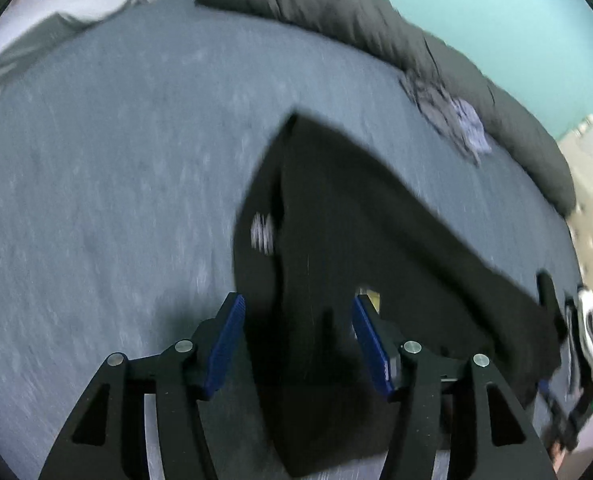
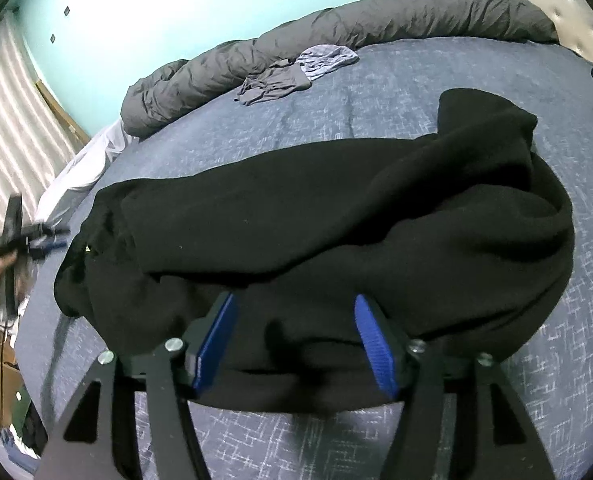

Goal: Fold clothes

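Black garment lies bunched on the bed — left gripper & right gripper both spread wide over its near edge, gripping nothing, prob. lining up corners.

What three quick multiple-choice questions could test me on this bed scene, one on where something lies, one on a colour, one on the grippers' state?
1. Where does the small grey-lilac garment lie?
A. against the rolled grey duvet
B. on the floor
C. on top of the black garment

2. What colour are the gripper pads?
A. red
B. blue
C. white

3. How do the right gripper and the left gripper stand?
A. both open
B. both shut
C. one shut on cloth

Answers: A, it touches the duvet's edge; B, the ribbed pads are blue; A, both show wide gaps.
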The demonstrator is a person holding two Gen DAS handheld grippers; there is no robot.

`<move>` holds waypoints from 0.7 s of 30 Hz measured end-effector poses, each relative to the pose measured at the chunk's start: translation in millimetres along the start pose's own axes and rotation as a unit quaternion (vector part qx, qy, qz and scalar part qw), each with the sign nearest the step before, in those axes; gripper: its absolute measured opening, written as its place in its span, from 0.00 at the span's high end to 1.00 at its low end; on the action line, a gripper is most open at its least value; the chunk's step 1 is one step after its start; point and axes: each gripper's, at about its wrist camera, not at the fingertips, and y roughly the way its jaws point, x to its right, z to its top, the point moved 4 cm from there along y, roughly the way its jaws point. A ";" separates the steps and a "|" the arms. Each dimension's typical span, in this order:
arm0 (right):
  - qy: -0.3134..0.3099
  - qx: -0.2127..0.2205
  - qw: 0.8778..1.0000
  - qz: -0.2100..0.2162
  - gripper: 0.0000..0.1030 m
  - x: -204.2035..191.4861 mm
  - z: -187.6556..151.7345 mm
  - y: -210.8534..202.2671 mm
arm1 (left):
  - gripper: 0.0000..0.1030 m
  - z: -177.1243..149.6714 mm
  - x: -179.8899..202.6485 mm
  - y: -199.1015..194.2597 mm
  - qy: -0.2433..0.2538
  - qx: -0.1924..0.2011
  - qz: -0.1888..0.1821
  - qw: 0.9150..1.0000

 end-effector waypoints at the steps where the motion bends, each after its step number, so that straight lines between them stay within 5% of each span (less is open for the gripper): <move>1: 0.001 0.001 1.000 0.000 0.39 -0.2 0.0 -1.5 | 0.42 -12.0 1.1 -1.0 0.000 -0.005 -0.015 1.000; 12: 0.010 0.006 1.000 0.005 0.38 -0.6 -0.2 -5.7 | 0.41 -79.0 -10.1 -1.5 0.039 -0.024 -0.021 0.999; 13: 0.010 0.006 1.000 0.004 0.38 -0.8 -0.2 -5.5 | 0.47 -79.5 -9.5 -0.7 0.043 -0.024 -0.017 0.999; 14: 0.010 0.005 1.000 0.004 0.38 -1.1 -0.4 -5.2 | 0.71 -79.4 -8.0 0.1 0.048 -0.023 -0.013 0.998; 16: 0.008 0.005 1.000 0.004 0.38 -2.5 -1.0 -6.0 | 0.89 -77.8 -4.9 -0.2 0.058 -0.020 -0.007 0.998; 21: 0.007 0.006 1.000 0.011 0.38 -2.1 0.0 -7.4 | 0.96 -64.0 5.6 -16.6 0.081 0.004 0.004 0.997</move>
